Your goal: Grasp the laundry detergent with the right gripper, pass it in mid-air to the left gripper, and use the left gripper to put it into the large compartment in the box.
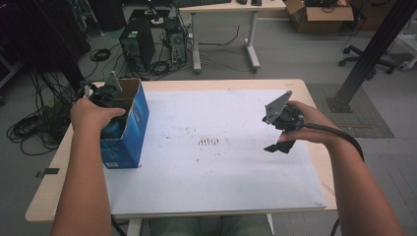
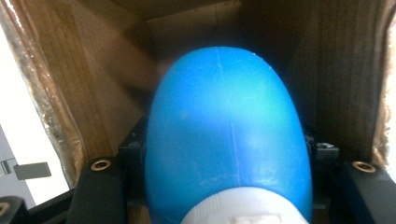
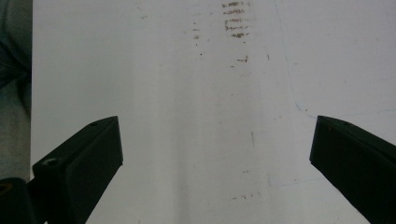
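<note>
Left gripper (image 1: 102, 98) clamps the blue bottle (image 2: 224, 135) inside the box (image 1: 132, 129) at the counter's left edge — lower it straight, clear of the walls — right gripper (image 3: 215, 154) gapes empty.

The smooth blue plastic bottle (image 2: 224, 135) with a rounded, egg-like body and a white cap sits down inside the open-topped blue cardboard box (image 1: 135, 123), its domed end pointing toward the box's brown inner walls and its cap end nearest the left gripper view's camera. In the high view a patch of the bottle (image 1: 112, 130) shows within the box. The box stands upright at the white table's left edge, near the far left corner.
</note>
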Motion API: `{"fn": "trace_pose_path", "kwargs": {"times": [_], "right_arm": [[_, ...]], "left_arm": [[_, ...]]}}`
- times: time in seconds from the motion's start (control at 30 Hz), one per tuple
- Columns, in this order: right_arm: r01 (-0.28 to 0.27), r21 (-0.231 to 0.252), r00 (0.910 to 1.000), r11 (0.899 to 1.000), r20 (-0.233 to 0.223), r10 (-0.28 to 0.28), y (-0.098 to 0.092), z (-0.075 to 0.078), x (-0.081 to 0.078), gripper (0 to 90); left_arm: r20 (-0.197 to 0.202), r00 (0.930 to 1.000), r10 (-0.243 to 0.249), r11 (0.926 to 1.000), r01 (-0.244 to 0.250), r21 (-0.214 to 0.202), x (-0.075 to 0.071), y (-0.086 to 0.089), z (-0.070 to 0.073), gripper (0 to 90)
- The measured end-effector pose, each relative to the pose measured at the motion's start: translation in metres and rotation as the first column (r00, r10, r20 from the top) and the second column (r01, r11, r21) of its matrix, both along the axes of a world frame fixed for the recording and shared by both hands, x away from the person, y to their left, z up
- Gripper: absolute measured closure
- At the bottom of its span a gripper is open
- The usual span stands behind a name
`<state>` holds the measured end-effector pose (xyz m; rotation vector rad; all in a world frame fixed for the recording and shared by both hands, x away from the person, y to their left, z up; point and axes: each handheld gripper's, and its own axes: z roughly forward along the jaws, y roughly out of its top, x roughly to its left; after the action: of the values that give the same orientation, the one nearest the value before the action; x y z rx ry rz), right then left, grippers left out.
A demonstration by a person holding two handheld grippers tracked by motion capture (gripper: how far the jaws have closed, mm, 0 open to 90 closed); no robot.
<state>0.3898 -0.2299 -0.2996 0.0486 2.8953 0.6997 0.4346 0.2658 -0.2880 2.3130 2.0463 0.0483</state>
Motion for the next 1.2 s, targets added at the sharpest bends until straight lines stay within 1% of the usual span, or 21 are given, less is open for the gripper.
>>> {"fn": "trace_pose_path", "kwargs": {"times": [0.33,0.47,0.53,0.57,0.73,0.93,1.0,1.2], "right_arm": [[0.002,0.005,1.0,1.0,0.0,-0.002,-0.001,-0.001,-0.001,2.5],[0.002,0.004,1.0,1.0,0.0,-0.002,-0.001,-0.001,0.0,2.5],[0.003,0.004,1.0,1.0,0.0,-0.003,-0.001,-0.001,-0.001,2.5],[0.003,0.004,1.0,1.0,-0.001,-0.003,-0.001,-0.001,-0.001,2.5],[0.001,0.008,1.0,1.0,0.001,-0.001,0.0,0.0,-0.001,2.5],[0.001,0.008,1.0,1.0,0.001,-0.001,0.0,0.0,-0.001,2.5],[0.0,0.007,1.0,1.0,0.002,0.0,0.0,0.0,-0.001,2.5],[-0.002,0.008,1.0,1.0,0.005,0.002,0.0,0.003,-0.001,2.5]], "left_arm": [[0.002,1.0,-0.001,1.0,0.001,0.005,0.0,-0.001,0.0,37.2],[0.011,0.9999,0.006,0.9999,-0.006,0.011,0.0,-0.002,0.001,35.8],[0.009,0.9999,0.007,0.9999,-0.007,0.011,0.0,-0.001,0.001,33.0],[0.002,1.0,0.006,0.9999,-0.006,0.011,0.0,-0.002,0.001,33.0],[0.0,1.0,0.005,0.9999,-0.005,0.014,-0.001,-0.002,0.001,32.4],[0.009,0.9999,0.012,0.9998,-0.012,0.017,-0.002,-0.001,0.005,31.5],[0.011,0.9999,0.013,0.9996,-0.013,0.027,-0.002,-0.001,0.006,29.5],[0.029,0.9994,0.017,0.9996,-0.018,0.024,-0.004,-0.001,0.013,28.7]]}}
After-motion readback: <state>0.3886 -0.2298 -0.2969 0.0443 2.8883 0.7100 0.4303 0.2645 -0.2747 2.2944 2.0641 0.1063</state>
